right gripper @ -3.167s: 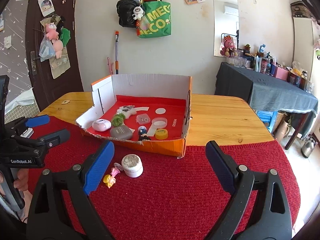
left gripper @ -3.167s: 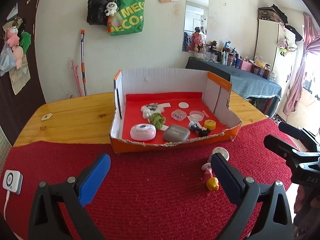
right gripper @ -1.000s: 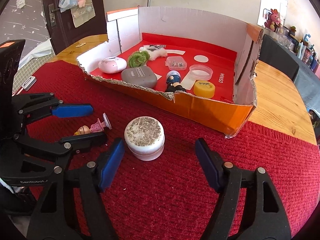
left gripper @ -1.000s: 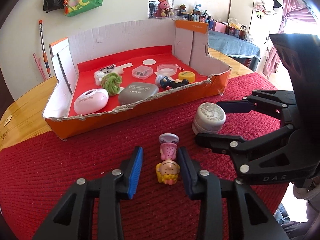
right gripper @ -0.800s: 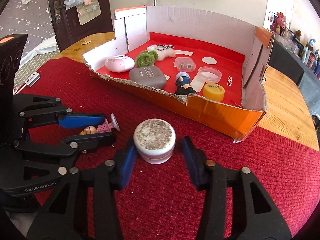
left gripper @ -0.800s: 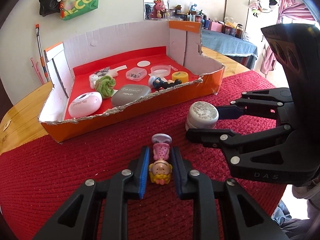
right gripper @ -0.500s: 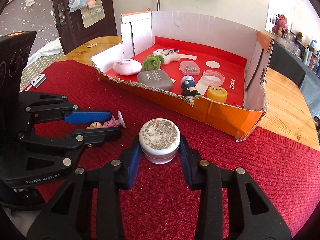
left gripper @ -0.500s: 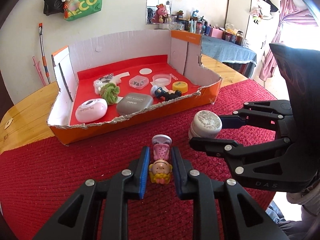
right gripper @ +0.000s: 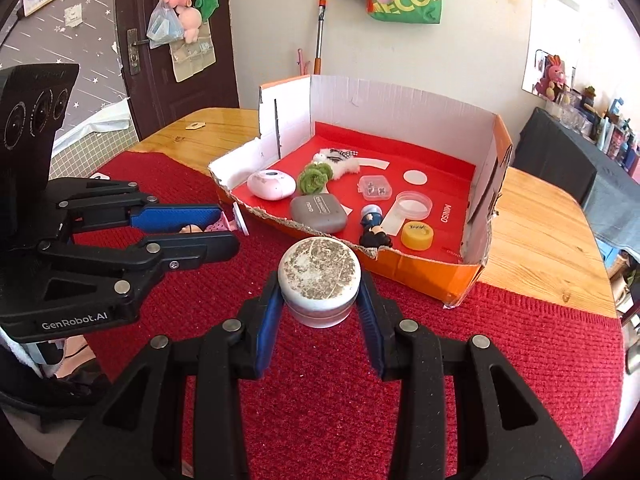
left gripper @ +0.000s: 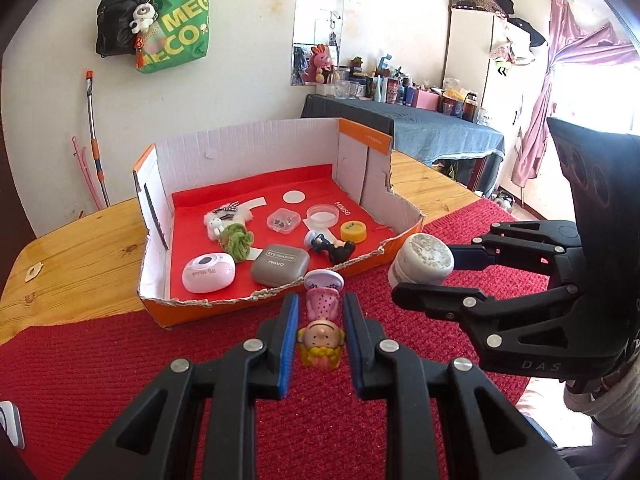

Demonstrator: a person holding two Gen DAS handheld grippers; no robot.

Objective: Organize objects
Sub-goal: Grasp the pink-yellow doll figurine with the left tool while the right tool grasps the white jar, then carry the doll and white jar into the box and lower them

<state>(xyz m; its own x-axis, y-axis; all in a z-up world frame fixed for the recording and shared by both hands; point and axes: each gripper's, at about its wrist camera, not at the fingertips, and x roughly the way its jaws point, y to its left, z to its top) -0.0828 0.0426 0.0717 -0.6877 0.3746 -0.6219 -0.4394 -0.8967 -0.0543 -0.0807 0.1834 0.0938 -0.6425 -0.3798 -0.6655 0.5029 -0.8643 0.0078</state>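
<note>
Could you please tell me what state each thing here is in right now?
Left gripper: shut on the doll.
Right gripper: shut on the jar.
Jar: lid on, upright.
Box: open, front wall torn low.
Grey case: closed, in the box.

Ribbed red cloth mat (right gripper: 500, 360) on glossy wooden table (right gripper: 532, 216); torn cardboard box (left gripper: 248, 152).

The left gripper (left gripper: 320, 332) has closed on the doll figurine (left gripper: 322, 330) and lifted it off the red mat (left gripper: 120, 380). The right gripper (right gripper: 319, 304) has clamped the round white jar (right gripper: 319, 280), raising it toward the orange box (right gripper: 440, 272).
</note>
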